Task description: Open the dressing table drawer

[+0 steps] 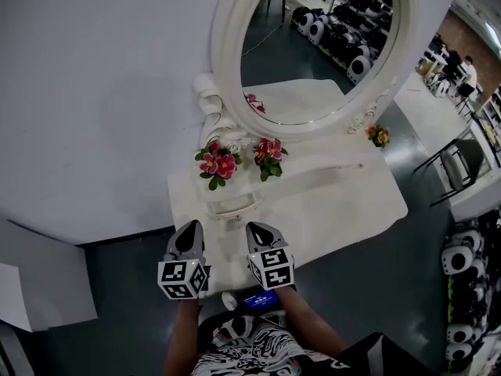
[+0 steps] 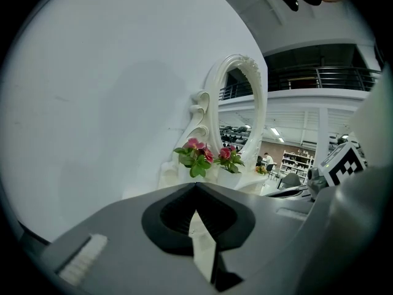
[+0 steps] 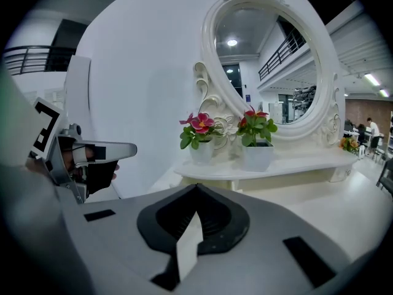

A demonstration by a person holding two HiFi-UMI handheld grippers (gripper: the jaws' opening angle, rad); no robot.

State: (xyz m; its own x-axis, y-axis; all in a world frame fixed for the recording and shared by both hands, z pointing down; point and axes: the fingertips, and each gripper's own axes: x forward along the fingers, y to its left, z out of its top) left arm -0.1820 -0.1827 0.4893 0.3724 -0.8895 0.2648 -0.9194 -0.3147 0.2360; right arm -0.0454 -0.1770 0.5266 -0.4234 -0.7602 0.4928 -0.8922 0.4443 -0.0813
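Observation:
A white dressing table (image 1: 344, 206) stands against a white wall. Its small drawer (image 1: 235, 207), with a curved handle, sits under the raised shelf (image 3: 288, 165) in the head view. My left gripper (image 1: 192, 227) hovers over the table's front edge, just short of the drawer and a little to its left. Its jaws meet at the tip (image 2: 195, 185) with nothing between them. My right gripper (image 1: 257, 229) hangs beside it, to the drawer's right, shut and empty too (image 3: 196, 186). Both point toward the shelf. The drawer is hidden behind the jaws in both gripper views.
An oval mirror (image 1: 313, 45) rises behind the shelf. Two pots of pink flowers (image 1: 219, 163) (image 1: 268, 153) stand on the shelf, and a small orange bunch (image 1: 378, 135) sits at the right. A chair (image 1: 458, 163) and white robot units (image 1: 462, 288) stand on the floor at the right.

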